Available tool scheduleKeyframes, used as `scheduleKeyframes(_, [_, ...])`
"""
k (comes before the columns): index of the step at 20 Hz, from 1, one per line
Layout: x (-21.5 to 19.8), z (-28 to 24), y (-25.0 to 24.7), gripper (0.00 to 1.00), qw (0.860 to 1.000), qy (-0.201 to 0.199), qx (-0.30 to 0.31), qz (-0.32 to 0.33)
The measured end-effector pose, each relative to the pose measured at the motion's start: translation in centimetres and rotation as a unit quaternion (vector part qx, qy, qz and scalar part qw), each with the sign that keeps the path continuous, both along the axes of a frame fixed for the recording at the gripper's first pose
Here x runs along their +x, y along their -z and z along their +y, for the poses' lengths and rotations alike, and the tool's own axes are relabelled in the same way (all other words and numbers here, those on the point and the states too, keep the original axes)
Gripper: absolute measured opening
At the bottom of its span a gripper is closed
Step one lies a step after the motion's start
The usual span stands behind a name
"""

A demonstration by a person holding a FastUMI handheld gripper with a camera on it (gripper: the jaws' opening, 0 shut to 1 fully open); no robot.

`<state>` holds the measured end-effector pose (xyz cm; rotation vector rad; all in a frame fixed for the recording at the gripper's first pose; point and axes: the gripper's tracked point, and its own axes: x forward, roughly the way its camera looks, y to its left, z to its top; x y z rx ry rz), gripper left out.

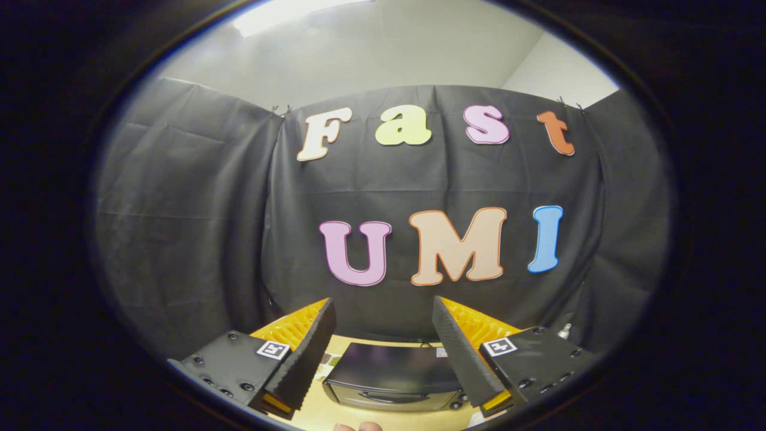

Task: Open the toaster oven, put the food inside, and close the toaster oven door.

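Below, one toaster oven (396, 378), door closed; the gripper (383, 311) spread wide, grasping nothing.

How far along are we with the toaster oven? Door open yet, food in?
Nothing looks done yet. The toaster oven sits on the table below and between the fingers, door apparently shut with its handle facing the camera. In hand: nothing; the gripper is open and held high above the oven. Something small lies left of the oven, too hidden to identify. Left: open the door, put the food inside, close the door.
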<state>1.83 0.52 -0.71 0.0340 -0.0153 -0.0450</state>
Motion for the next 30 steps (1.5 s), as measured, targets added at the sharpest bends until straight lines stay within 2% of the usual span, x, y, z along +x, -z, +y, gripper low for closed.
scheduleKeyframes(7, [0.8, 0.4, 3.1, 1.0, 1.0, 0.011, -0.004, 0.006])
scheduleKeyframes(15, [4.3, -2.2, 14.1, 1.0, 0.997, 0.066, -0.012, 0.046])
scheduleKeyframes(24, [5.6, -3.5, 27.3, 1.0, 0.983, 0.101, 0.041, 0.147])
scheduleKeyframes(28, [5.1, -3.3, 30.5, 1.0, 0.977, 0.105, 0.044, 0.179])
scheduleKeyframes(30, [5.2, -3.5, 30.6, 1.0, 0.978, 0.106, 0.042, 0.172])
